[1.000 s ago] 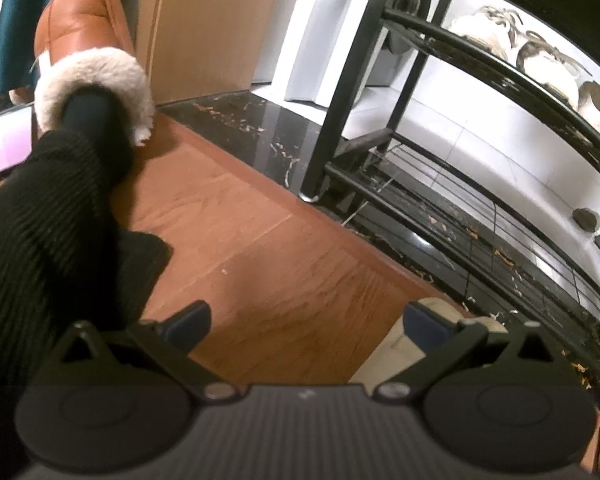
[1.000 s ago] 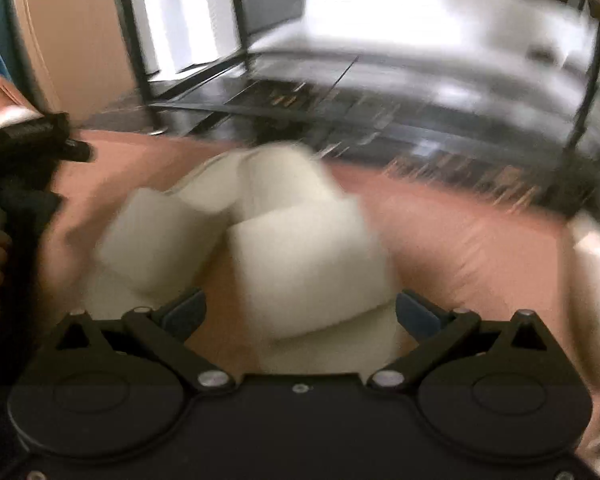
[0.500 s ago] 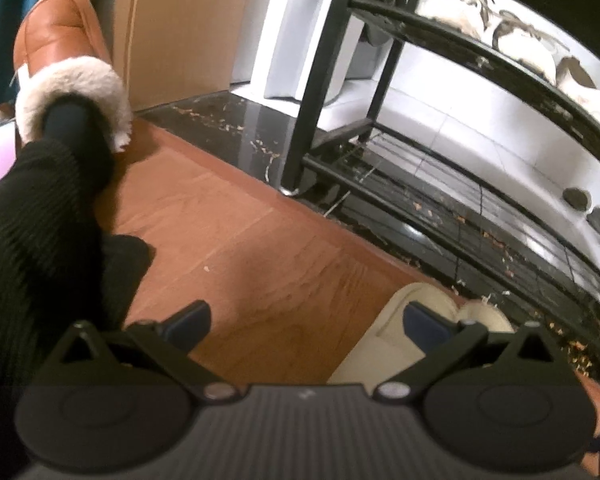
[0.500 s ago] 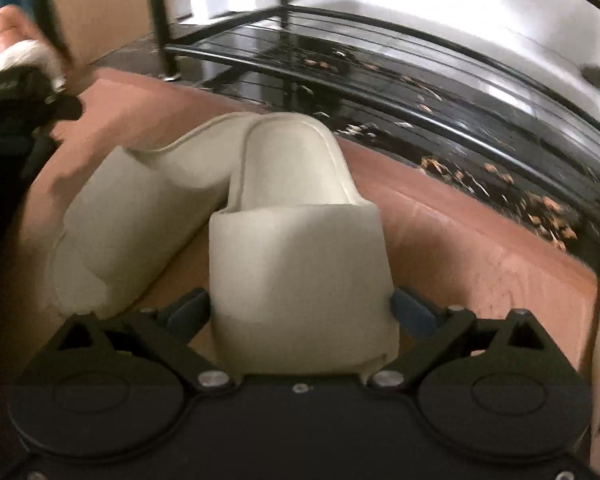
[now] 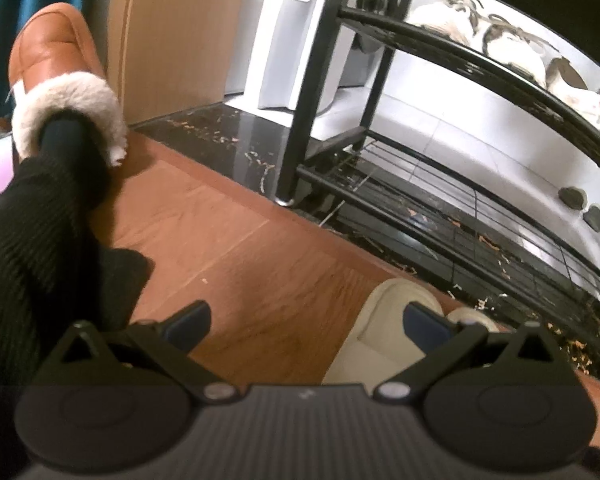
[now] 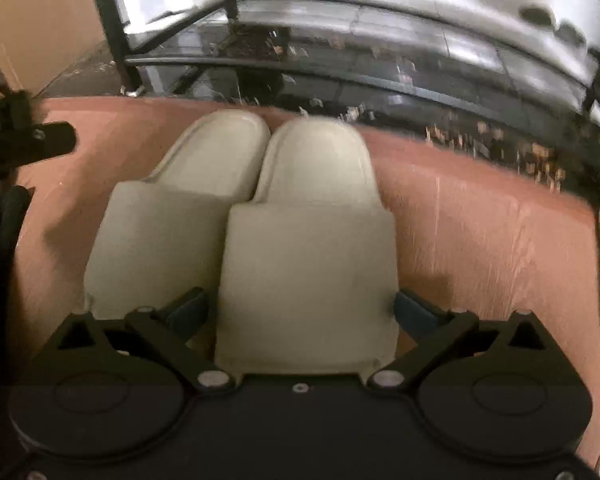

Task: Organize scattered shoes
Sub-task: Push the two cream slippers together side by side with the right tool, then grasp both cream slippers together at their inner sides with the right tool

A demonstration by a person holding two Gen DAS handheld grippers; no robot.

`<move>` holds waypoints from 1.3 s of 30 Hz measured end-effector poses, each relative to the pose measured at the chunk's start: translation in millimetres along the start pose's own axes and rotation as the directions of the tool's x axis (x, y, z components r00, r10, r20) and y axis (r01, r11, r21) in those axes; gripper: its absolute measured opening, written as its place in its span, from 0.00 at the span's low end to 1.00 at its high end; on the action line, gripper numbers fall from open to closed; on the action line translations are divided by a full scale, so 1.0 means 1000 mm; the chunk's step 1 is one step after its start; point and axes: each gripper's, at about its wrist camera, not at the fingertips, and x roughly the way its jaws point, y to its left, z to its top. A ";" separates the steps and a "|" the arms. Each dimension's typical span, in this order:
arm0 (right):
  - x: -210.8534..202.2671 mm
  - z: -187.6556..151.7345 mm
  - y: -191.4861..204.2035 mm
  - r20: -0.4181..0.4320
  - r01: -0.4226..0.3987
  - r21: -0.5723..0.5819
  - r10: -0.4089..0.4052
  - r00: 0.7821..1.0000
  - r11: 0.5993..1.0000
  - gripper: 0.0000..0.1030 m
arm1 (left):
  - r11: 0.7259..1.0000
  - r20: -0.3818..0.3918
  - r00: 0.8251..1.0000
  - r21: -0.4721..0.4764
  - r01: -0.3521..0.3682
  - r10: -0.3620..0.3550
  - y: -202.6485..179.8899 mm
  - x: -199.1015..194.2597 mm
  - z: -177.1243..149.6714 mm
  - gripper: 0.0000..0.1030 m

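The right gripper (image 6: pixel 302 312) clasps the right cream slipper (image 6: pixel 312 248) across its strap, long axis running away toward the black shoe rack (image 6: pixel 340 76). Its mate, the left cream slipper (image 6: pixel 168 220), touches alongside, parallel. The left gripper (image 5: pixel 306 322) hangs spread and empty over bare wooden floor (image 5: pixel 236 256); a person's tan fur-lined slipper (image 5: pixel 60 76) stands far left.

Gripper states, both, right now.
Left gripper: open, nothing between its fingers, wooden floor beneath.
Right gripper: fingers straddle the right-hand cream foam slide slipper; whether it is clamped cannot be told.
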 end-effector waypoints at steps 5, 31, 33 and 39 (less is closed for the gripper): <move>-0.051 -0.036 0.001 0.240 0.145 -0.030 -0.134 0.961 0.989 1.00 | 0.997 0.027 0.999 -0.073 -0.029 0.031 0.013 -0.005 0.006 0.99; -0.013 -0.081 0.053 0.165 -0.125 0.011 0.121 0.979 0.992 0.79 | 0.995 0.037 0.998 -0.084 -0.056 0.059 0.017 -0.004 0.009 0.99; -0.008 -0.081 0.057 0.168 -0.114 0.013 0.111 0.979 0.993 0.79 | 0.995 0.040 0.997 -0.085 -0.060 0.063 0.017 -0.004 0.009 0.99; 0.002 -0.076 0.058 0.176 -0.060 0.011 0.057 0.983 0.998 0.79 | 0.992 0.000 0.999 -0.112 -0.048 0.049 0.021 0.001 0.009 0.99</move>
